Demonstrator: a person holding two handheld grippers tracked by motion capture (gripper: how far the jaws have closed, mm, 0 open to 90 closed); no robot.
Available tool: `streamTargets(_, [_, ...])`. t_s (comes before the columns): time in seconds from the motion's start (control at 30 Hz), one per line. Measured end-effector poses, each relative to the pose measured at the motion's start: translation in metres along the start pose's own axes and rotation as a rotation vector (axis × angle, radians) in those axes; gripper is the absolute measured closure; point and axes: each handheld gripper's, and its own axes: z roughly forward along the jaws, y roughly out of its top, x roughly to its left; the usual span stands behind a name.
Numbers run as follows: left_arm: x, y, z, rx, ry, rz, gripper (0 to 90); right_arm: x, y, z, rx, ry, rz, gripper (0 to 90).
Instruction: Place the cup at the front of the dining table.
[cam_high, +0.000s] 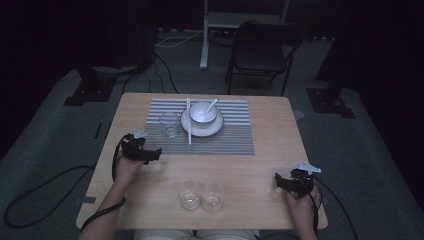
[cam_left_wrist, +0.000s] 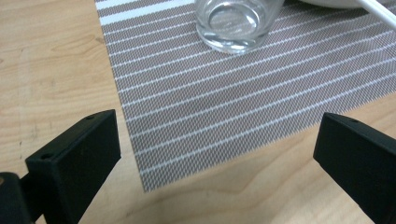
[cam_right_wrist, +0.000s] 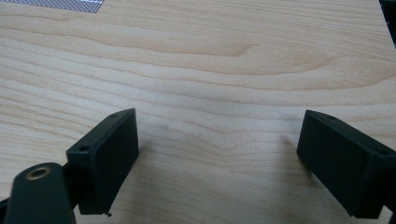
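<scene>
Near the table's (cam_high: 260, 165) left edge, the left gripper (cam_high: 156, 154) hovers with jaws wide apart and empty, aimed at a clear, empty glass (cam_left_wrist: 236, 23) standing upright on the striped placemat's (cam_left_wrist: 224, 107) left part. Two more glasses (cam_high: 201, 195) stand at the front edge. By the right front corner, the right gripper (cam_high: 278, 181) is spread wide too, empty, over bare wood.

Bowl (cam_high: 202, 113) on plate (cam_high: 215, 129) on placemat (cam_high: 235, 140); glass (cam_high: 169, 124) left of plate.
</scene>
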Motion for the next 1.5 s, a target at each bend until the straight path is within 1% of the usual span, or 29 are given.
streamTargets(0.13, [0.002, -0.006, -0.008, -0.013, -0.004, -0.001, 0.7, 0.000, 0.000, 0.000, 0.000, 0.000, -0.001, 12.1])
streamTargets(0.17, [0.003, -0.008, -0.010, -0.014, 0.012, 0.009, 0.7, 0.000, 0.000, 0.000, 0.000, 0.000, 0.000, 12.1])
streamTargets(0.2, [0.004, -0.009, -0.011, -0.015, 0.010, 0.007, 0.7, 0.000, 0.000, 0.000, 0.000, 0.000, -0.001, 12.1])
streamTargets(0.3, [0.009, -0.016, -0.015, -0.019, 0.005, -0.020, 0.7, 0.000, 0.000, 0.000, 0.000, 0.000, -0.001, 12.1])
streamTargets(0.4, [0.012, -0.024, -0.019, -0.024, 0.003, -0.027, 0.7, 0.000, 0.000, 0.000, 0.000, 0.000, -0.001, 12.1])
streamTargets(0.43, [0.013, -0.027, -0.021, -0.030, 0.009, -0.028, 0.7, 0.000, 0.000, 0.000, 0.000, 0.000, 0.000, 12.1])
streamTargets(0.5, [0.015, -0.033, -0.023, -0.026, 0.007, -0.029, 0.7, 0.000, 0.000, 0.000, 0.000, 0.000, -0.001, 12.1])
streamTargets(0.53, [0.016, -0.036, -0.025, -0.026, 0.013, -0.027, 0.7, 0.000, 0.000, 0.000, 0.000, 0.000, -0.001, 12.1])
streamTargets(0.6, [0.017, -0.041, -0.028, -0.033, 0.012, -0.033, 0.7, 0.000, 0.000, 0.000, 0.000, 0.000, -0.001, 12.1])
streamTargets(0.63, [0.019, -0.043, -0.030, -0.038, 0.015, -0.037, 0.7, 0.000, 0.000, 0.000, 0.000, 0.000, -0.001, 12.1])
streamTargets(0.67, [0.020, -0.046, -0.033, -0.046, 0.004, -0.050, 0.7, 0.000, 0.000, 0.000, 0.000, 0.000, -0.001, 12.1])
streamTargets(0.7, [0.021, -0.048, -0.034, -0.048, 0.003, -0.056, 0.7, 0.000, 0.000, 0.000, 0.000, 0.000, -0.001, 12.1])
streamTargets(0.77, [0.023, -0.052, -0.037, -0.047, 0.004, -0.054, 0.7, 0.000, 0.000, 0.000, 0.000, 0.000, -0.001, 12.1])
streamTargets(0.83, [0.024, -0.056, -0.039, -0.045, 0.015, -0.053, 0.7, 0.000, 0.000, 0.000, 0.000, 0.000, -0.001, 12.1])
streamTargets(0.9, [0.027, -0.061, -0.041, -0.049, 0.001, -0.078, 0.7, 0.000, 0.000, 0.000, 0.000, 0.000, 0.000, 12.1])
streamTargets(1.0, [0.029, -0.066, -0.042, -0.036, 0.002, -0.074, 0.7, 0.000, 0.000, 0.000, 0.000, 0.000, 0.000, 12.1])
streamTargets(1.07, [0.031, -0.070, -0.044, -0.036, 0.003, -0.074, 0.7, 0.000, 0.000, 0.000, 0.000, 0.000, 0.000, 12.1])
streamTargets(1.13, [0.034, -0.073, -0.046, -0.052, -0.011, -0.088, 0.7, 0.000, 0.000, 0.000, 0.000, 0.000, 0.000, 12.1])
streamTargets(1.23, [0.038, -0.077, -0.049, -0.050, -0.007, -0.103, 0.7, 0.000, 0.000, 0.000, 0.000, 0.000, -0.001, 12.1])
streamTargets(1.4, [0.039, -0.085, -0.057, -0.046, 0.006, -0.090, 0.7, 0.000, 0.000, 0.000, 0.000, 0.000, 0.000, 12.1])
streamTargets(1.47, [0.040, -0.089, -0.060, -0.054, 0.000, -0.099, 0.7, 0.000, 0.000, 0.000, 0.000, 0.000, 0.000, 12.1])
streamTargets(1.5, [0.040, -0.091, -0.062, -0.056, 0.004, -0.100, 0.7, 0.000, 0.000, 0.000, 0.000, 0.000, 0.000, 12.1])
